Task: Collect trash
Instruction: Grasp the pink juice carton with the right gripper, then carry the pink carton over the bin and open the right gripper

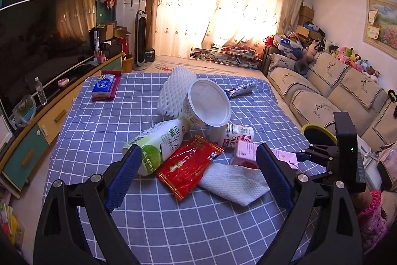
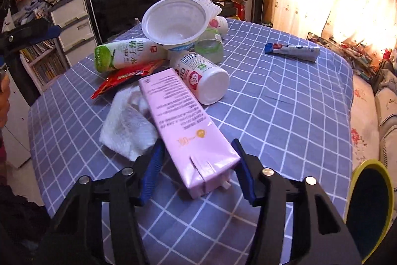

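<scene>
Pink carton (image 2: 186,133) between right hand-held gripper (image 2: 198,173) pads, tissue (image 2: 124,128) beside

We see the right gripper (image 2: 198,170) with its blue pads on either side of the near end of a pink carton (image 2: 183,123); a small gap shows beside the right pad. Left of the carton lies a white tissue (image 2: 126,126). Beyond it sit a red packet (image 2: 124,77), a green bottle (image 2: 124,56), a white bottle (image 2: 206,76) and a white bowl (image 2: 173,21). A tube (image 2: 292,50) lies far right. All rest on a checked tablecloth (image 2: 285,116).
</scene>
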